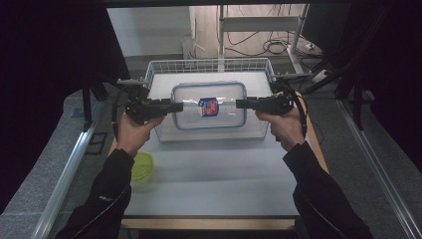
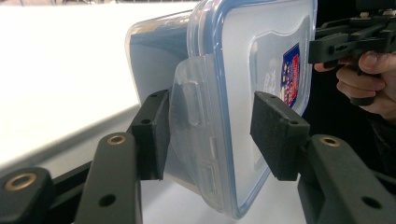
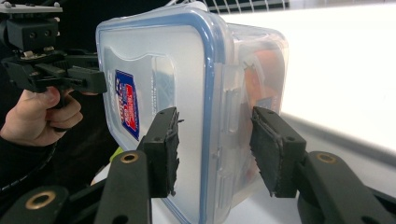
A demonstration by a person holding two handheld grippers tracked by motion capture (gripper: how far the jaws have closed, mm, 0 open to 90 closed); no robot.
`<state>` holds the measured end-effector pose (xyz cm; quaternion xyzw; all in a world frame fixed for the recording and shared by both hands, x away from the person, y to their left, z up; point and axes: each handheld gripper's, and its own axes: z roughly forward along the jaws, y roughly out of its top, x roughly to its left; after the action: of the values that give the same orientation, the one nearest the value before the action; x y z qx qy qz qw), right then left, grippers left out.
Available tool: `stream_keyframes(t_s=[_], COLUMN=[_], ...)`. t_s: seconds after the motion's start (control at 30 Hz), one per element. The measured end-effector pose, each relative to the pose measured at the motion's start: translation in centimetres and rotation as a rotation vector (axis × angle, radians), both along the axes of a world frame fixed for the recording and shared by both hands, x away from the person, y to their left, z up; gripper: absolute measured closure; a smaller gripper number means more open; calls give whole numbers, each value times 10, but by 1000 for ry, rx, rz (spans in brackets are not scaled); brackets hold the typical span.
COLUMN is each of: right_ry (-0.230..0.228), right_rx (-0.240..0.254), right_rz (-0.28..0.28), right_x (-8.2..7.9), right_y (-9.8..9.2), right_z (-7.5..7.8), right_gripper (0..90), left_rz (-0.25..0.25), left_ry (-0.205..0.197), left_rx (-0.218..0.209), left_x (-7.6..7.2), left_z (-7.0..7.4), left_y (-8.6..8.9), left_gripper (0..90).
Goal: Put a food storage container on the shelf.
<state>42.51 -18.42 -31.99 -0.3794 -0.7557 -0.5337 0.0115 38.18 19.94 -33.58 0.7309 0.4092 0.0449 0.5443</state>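
A clear plastic container (image 1: 209, 107) with a blue-rimmed lid and a red-and-blue label (image 1: 208, 106) hangs level over a white wire basket (image 1: 209, 62). My left gripper (image 1: 179, 106) is shut on its left end, and my right gripper (image 1: 239, 103) is shut on its right end. In the left gripper view the pads (image 2: 152, 135) clamp the latch flap and lid of the container (image 2: 243, 70). In the right gripper view the gripper (image 3: 212, 149) grips the lid edge of the container (image 3: 187, 70). Something orange (image 3: 266, 70) shows inside.
The basket stands at the far half of the white table (image 1: 214, 174). A round green lid (image 1: 142, 166) lies near the table's left edge by the left forearm. Dark curtains flank both sides, and cables lie on the floor beyond the basket.
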Motion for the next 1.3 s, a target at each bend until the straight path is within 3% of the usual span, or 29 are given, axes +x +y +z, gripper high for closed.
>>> stream_keyframes(t_s=[0.53, 1.07, 1.3], right_ry=[-13, 32, 20], right_rx=[13, 61, 59], right_rz=[-35, -69, -70], right_x=[40, 74, 77], right_y=[9, 9, 7], right_z=[30, 23, 22], right_gripper=[525, 522, 513], left_rz=[4, 27, 21], left_ry=[-5, -3, -31], left_rx=[-33, -58, -58], left_x=[48, 79, 79], left_z=[26, 23, 20], left_y=[9, 10, 10], left_gripper=[490, 489, 489])
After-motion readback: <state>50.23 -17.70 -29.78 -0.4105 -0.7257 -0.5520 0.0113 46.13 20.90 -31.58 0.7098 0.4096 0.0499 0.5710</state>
